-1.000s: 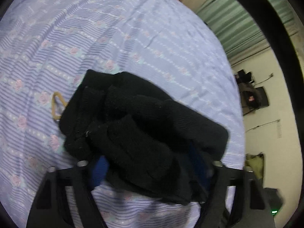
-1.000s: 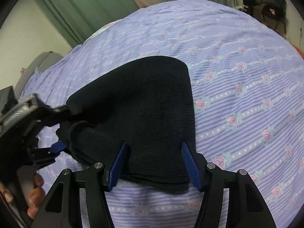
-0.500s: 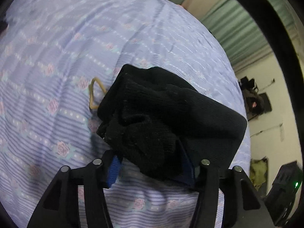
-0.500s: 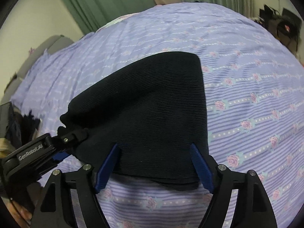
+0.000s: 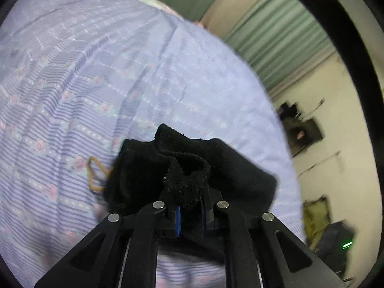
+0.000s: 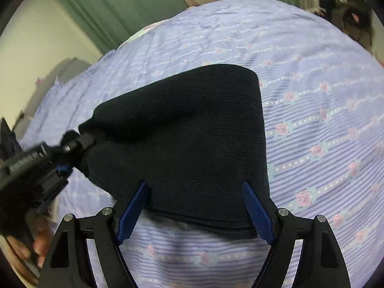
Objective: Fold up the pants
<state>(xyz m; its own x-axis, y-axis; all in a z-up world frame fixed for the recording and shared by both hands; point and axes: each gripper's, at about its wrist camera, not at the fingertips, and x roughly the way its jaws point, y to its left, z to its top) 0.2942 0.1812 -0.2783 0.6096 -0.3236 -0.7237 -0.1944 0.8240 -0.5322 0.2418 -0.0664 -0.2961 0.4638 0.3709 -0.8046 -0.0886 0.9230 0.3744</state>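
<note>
The black knit pants (image 6: pixel 192 129) lie folded on the bed's lilac striped sheet (image 6: pixel 324 120). My left gripper (image 5: pixel 189 213) is shut on a bunched edge of the pants (image 5: pixel 187 180) and holds it a little up. In the right wrist view the left gripper (image 6: pixel 72 148) grips the pants' left corner. My right gripper (image 6: pixel 196 206) is open, its blue pads (image 6: pixel 256 211) standing at either side of the pants' near edge without pinching it.
A tan rubber band (image 5: pixel 94 175) lies on the sheet left of the pants. Green curtains (image 5: pixel 276 38) hang behind the bed. Dark clutter (image 5: pixel 302 132) sits against the wall beyond the bed's right edge. The person's hand (image 6: pixel 40 242) holds the left gripper.
My left gripper has closed on the bunched pants edge and lifted it. My right gripper stays open at the near edge; the view has moved slightly.
</note>
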